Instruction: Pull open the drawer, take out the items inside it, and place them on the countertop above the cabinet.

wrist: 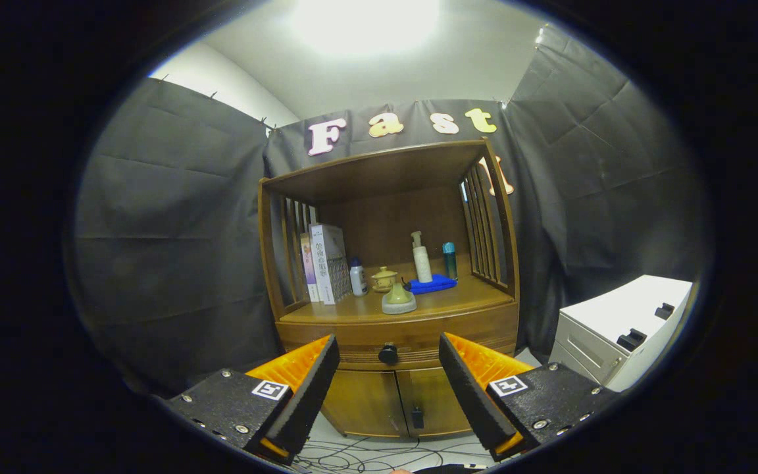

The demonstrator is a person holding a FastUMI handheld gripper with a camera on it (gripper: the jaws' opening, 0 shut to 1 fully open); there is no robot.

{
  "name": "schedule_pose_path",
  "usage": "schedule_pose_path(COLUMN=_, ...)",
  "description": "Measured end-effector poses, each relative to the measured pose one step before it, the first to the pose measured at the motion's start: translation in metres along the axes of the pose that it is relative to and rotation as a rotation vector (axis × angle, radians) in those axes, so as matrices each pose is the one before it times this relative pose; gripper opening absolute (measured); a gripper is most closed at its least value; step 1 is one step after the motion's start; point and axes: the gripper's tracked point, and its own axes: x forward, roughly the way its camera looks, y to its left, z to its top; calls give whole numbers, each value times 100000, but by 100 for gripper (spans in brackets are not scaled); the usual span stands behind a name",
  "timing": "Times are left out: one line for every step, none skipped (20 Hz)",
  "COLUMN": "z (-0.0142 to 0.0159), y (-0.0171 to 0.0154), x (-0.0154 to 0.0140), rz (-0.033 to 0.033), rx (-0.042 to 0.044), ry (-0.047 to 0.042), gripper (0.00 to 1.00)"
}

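A wooden cabinet stands ahead against the black cloth wall. Its drawer is closed, and the round black knob sits between my fingers, some way beyond their tips. My gripper is open and holds nothing. On the countertop above the drawer stand a pale green lidded pot, a small yellow pot, a white pump bottle, a teal bottle, a small white bottle, a blue cloth and boxes. The drawer's inside is hidden.
Two lower cabinet doors sit under the drawer with a dark latch. A white drawer unit stands to the right of the cabinet. Cables lie on the floor in front. A shelf roof covers the countertop.
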Motion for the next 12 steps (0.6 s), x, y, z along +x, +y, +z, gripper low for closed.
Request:
schedule_pose_path(z=-224, y=-155, x=92, rz=-634, rx=-749, ry=214, gripper=95)
schedule_pose_path(z=-109, y=-187, x=92, rz=-558, rx=-842, ry=353, gripper=95)
schedule_pose_path(z=-215, y=33, x=-30, rz=-298, rx=-617, ry=180, gripper=95)
schedule_pose_path(z=-43, y=-16, x=-5, rz=-239, rx=-420, ry=-117, gripper=95)
schedule_pose_path(z=26, y=-5, x=-141, rz=-77, rx=-161, ry=-111, gripper=95)
schedule_pose_path(z=-2, y=104, x=2, rz=201, rx=-35, ry=-331, gripper=95)
schedule_pose_path(z=127, y=15, x=47, rz=77, rx=-160, ry=-451, gripper=95)
schedule_pose_path(z=93, y=-37, x=49, rz=-129, rx=-228, ry=-759, gripper=95)
schedule_pose_path(z=81, y=-28, x=-12, rz=-79, rx=-236, ry=-187, gripper=95)
schedule_pose_path(z=-64, y=57, x=-33, rz=30, rx=-113, ry=-36, gripper=95)
schedule_pose_path(z=40, y=-22, x=11, rz=-40, rx=-48, ry=-63, gripper=95)
schedule_pose_path(z=-1, y=-39, x=-53, rz=-155, rx=-96, ry=-245, gripper=95)
